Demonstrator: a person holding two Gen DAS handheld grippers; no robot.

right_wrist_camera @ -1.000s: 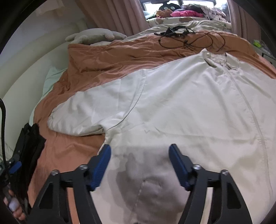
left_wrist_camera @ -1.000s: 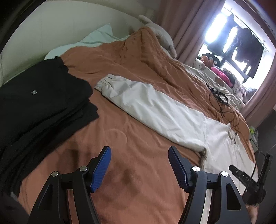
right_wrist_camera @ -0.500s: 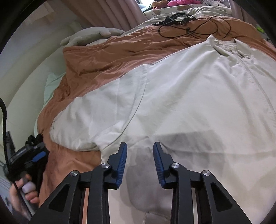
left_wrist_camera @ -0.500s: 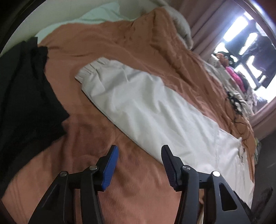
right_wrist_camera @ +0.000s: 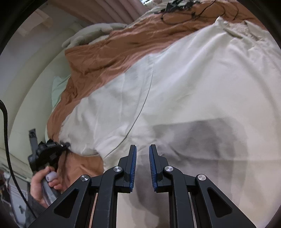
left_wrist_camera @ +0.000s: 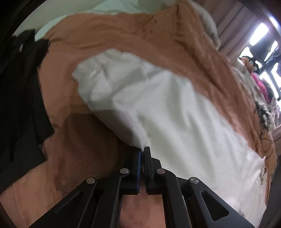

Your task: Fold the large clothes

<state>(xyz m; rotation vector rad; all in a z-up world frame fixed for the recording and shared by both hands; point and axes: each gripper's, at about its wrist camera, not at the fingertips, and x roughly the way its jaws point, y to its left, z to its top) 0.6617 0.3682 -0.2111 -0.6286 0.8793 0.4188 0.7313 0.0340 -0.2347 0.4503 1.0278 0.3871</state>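
A large cream-white jacket (right_wrist_camera: 193,84) lies spread on an orange-brown bedspread (right_wrist_camera: 108,47). Its long sleeve (left_wrist_camera: 140,91) stretches toward the pillows in the left wrist view. My left gripper (left_wrist_camera: 142,150) is shut on the near edge of that sleeve, the cloth pinched between its jaws. It also shows in the right wrist view (right_wrist_camera: 51,149), held by a hand at the sleeve's lower edge. My right gripper (right_wrist_camera: 141,149) hovers over the jacket's body near the armpit seam. Its jaws stand a narrow gap apart with nothing between them.
Black clothes (left_wrist_camera: 19,98) lie piled at the left of the bed. A mint pillow (left_wrist_camera: 105,7) and a grey plush toy (right_wrist_camera: 91,33) are at the head. A black cable (right_wrist_camera: 184,12) lies on the bedspread beyond the collar. Curtains and a bright window (left_wrist_camera: 260,35) stand at the far right.
My left gripper moved forward to the sleeve edge and closed on it. My right gripper narrowed from wide open to a small gap and moved closer over the jacket body.
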